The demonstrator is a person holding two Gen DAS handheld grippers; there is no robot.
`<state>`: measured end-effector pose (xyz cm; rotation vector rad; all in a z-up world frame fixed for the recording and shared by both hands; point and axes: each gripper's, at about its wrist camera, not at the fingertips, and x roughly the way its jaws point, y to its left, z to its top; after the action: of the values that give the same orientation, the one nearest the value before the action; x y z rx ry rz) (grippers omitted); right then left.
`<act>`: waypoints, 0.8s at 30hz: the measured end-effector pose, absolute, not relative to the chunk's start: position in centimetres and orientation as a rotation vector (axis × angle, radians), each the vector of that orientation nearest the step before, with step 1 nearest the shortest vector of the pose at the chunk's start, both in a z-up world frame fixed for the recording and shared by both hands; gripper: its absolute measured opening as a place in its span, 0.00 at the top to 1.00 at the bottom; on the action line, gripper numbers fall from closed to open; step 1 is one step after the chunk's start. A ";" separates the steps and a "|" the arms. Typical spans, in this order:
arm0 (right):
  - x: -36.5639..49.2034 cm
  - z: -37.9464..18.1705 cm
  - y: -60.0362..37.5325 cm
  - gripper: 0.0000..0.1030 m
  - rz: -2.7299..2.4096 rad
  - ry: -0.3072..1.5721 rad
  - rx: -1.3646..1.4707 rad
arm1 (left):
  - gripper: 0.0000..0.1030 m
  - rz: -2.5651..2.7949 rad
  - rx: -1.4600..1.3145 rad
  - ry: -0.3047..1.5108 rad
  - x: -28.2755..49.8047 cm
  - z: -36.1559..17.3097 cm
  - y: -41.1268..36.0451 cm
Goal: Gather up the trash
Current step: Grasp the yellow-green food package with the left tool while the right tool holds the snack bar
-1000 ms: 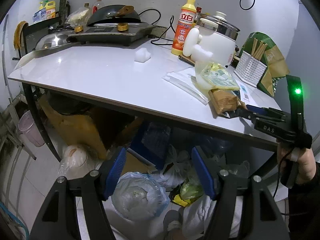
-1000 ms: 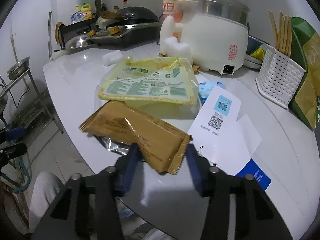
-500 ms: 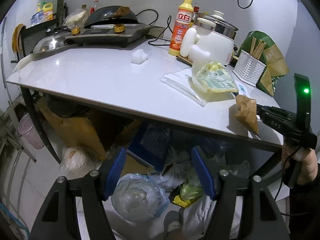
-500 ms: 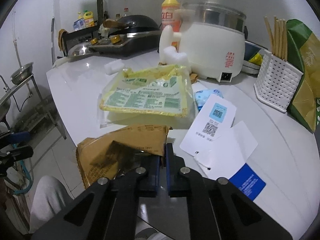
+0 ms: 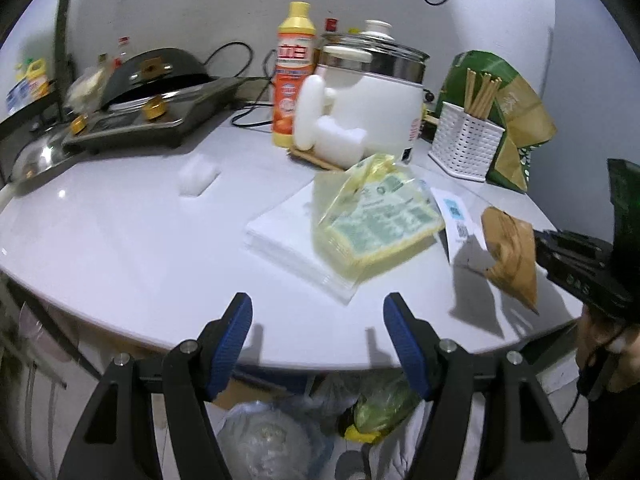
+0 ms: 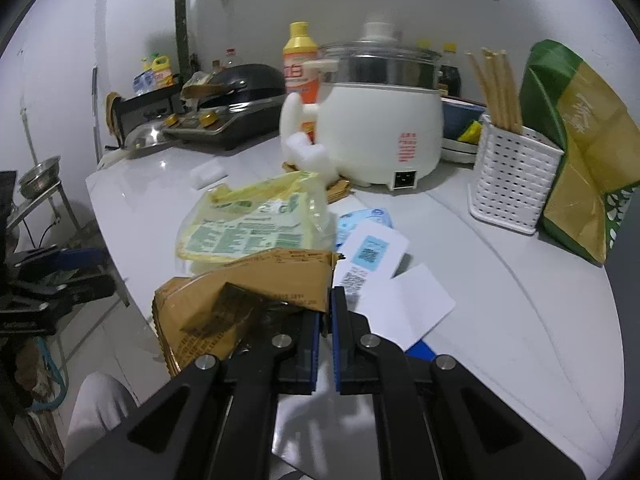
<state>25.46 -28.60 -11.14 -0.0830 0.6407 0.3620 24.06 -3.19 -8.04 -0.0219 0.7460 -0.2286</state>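
Note:
A crumpled brown snack wrapper (image 6: 248,292) hangs off the table, and my right gripper (image 6: 330,308) is shut on its torn edge. The left wrist view shows the same wrapper (image 5: 510,254) dangling from the right gripper (image 5: 538,240) above the white table (image 5: 120,240). My left gripper (image 5: 318,328) stands open and holds nothing, over the table's front edge. Just beyond it lie a yellow plastic bag (image 5: 376,216) and a flat clear packet (image 5: 288,236). White cards with printed codes (image 6: 372,252) lie beside the bag.
An electric pot (image 5: 372,96), an orange detergent bottle (image 5: 292,76), a white chopstick basket (image 5: 466,144) and a green-brown bag (image 5: 516,120) line the back. A stove with a wok (image 5: 160,92) stands far left, near a white foam block (image 5: 198,172). Filled trash bags (image 5: 264,440) sit under the table.
My right gripper closed on the brown wrapper and lifted it off the table. My left gripper rose and moved in over the table's front edge, still open.

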 end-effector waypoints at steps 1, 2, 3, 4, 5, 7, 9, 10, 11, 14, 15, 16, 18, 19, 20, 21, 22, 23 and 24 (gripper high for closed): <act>25.5 -11.2 -28.9 0.96 0.358 0.641 -0.077 | 0.34 -0.235 -0.012 0.744 24.8 -8.0 -3.6; 25.6 -11.2 -29.1 0.96 0.356 0.640 -0.073 | 0.34 -0.241 -0.006 0.740 25.3 -7.9 -3.9; 25.6 -11.2 -29.5 0.96 0.352 0.638 -0.068 | 0.34 -0.242 -0.003 0.738 25.6 -7.8 -4.1; 25.7 -11.2 -29.8 0.96 0.349 0.637 -0.063 | 0.34 -0.243 0.000 0.735 26.1 -7.7 -4.3; 25.8 -11.2 -29.9 0.96 0.348 0.636 -0.060 | 0.34 -0.248 0.002 0.730 26.7 -7.5 -4.6; 25.9 -11.1 -30.4 0.96 0.341 0.630 -0.053 | 0.34 -0.254 0.010 0.722 27.4 -7.3 -5.0; 26.2 -11.1 -31.1 0.96 0.334 0.624 -0.041 | 0.34 -0.260 0.028 0.712 28.5 -7.1 -5.6; 26.3 -11.1 -31.3 0.96 0.331 0.623 -0.037 | 0.34 -0.261 0.032 0.711 28.9 -7.2 -5.7; 26.5 -11.1 -31.5 0.96 0.329 0.621 -0.032 | 0.34 -0.257 0.046 0.710 29.7 -7.3 -6.0; 26.6 -11.1 -32.1 0.96 0.326 0.617 -0.022 | 0.34 -0.258 0.053 0.712 31.3 -7.7 -6.3; 26.7 -11.1 -32.1 0.96 0.326 0.615 -0.019 | 0.34 -0.259 0.047 0.716 31.7 -7.9 -6.3; 26.6 -11.1 -32.2 0.96 0.326 0.613 -0.018 | 0.39 -0.255 0.043 0.721 32.3 -8.2 -6.3; 26.6 -11.1 -32.3 0.96 0.325 0.612 -0.016 | 0.62 -0.238 0.061 0.731 33.0 -8.6 -6.5; 26.5 -11.1 -32.4 0.96 0.324 0.611 -0.014 | 0.71 -0.235 0.066 0.746 33.3 -8.9 -6.5; 26.5 -11.1 -32.4 0.96 0.323 0.611 -0.013 | 0.71 -0.232 0.064 0.752 33.5 -9.1 -6.4; 26.5 -11.1 -32.4 0.96 0.322 0.610 -0.013 | 0.73 -0.230 0.059 0.753 33.5 -9.2 -6.3; 26.4 -11.1 -32.5 0.96 0.319 0.610 -0.012 | 0.78 -0.229 0.056 0.751 33.4 -9.2 -6.3; 26.3 -11.1 -32.4 0.96 0.317 0.610 -0.010 | 0.82 -0.224 0.049 0.748 33.3 -9.1 -6.2; 26.3 -11.1 -32.5 0.96 0.315 0.609 -0.010 | 0.85 -0.221 0.044 0.747 33.2 -8.9 -6.0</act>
<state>26.25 -32.48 -11.09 -0.0101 0.6092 0.3149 33.16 -6.03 -8.95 0.0437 0.7465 -0.2209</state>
